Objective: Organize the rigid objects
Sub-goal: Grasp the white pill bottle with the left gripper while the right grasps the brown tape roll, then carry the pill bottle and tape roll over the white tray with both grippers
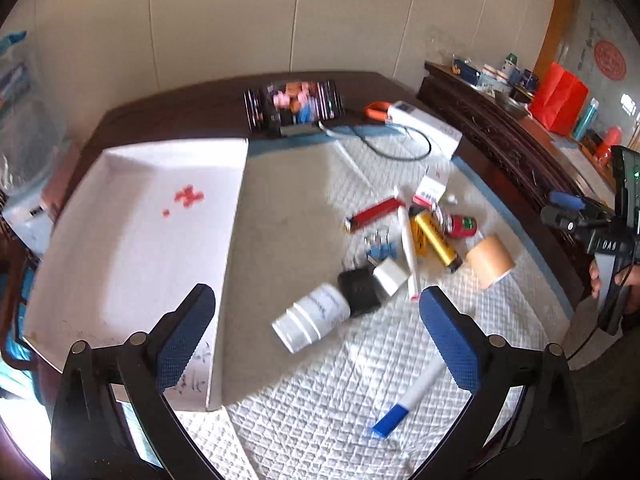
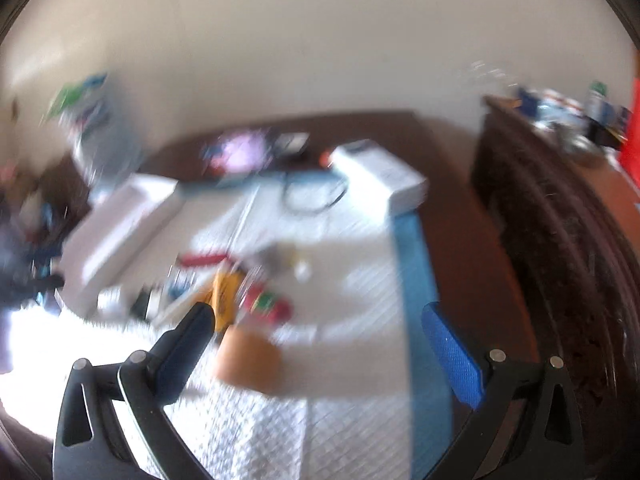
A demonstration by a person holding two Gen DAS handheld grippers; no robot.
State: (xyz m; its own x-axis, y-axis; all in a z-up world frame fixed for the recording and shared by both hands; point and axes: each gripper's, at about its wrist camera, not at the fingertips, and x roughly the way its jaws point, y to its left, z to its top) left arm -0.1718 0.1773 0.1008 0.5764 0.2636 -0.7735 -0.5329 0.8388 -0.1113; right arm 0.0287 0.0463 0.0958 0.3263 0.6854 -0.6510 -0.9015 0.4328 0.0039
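Observation:
My left gripper (image 1: 316, 320) is open and empty above a white pill bottle (image 1: 310, 316) lying on the quilted mat (image 1: 500, 320). Behind the bottle lie a black box (image 1: 360, 292), a white cube (image 1: 390, 276), a white pen (image 1: 408, 252), a yellow battery (image 1: 434, 240), a red stick (image 1: 374, 212), blue binder clips (image 1: 380, 250) and a tan tape roll (image 1: 490, 260). A white tray (image 1: 132, 248) sits at the left. My right gripper (image 2: 316, 340) is open and empty over the blurred tape roll (image 2: 248, 360).
A blue-capped marker (image 1: 408, 396) lies near the mat's front. A phone (image 1: 294, 104), a white box (image 1: 424, 128) and a black cable (image 1: 400, 148) lie at the table's back. A dark carved cabinet (image 1: 512, 152) stands at the right.

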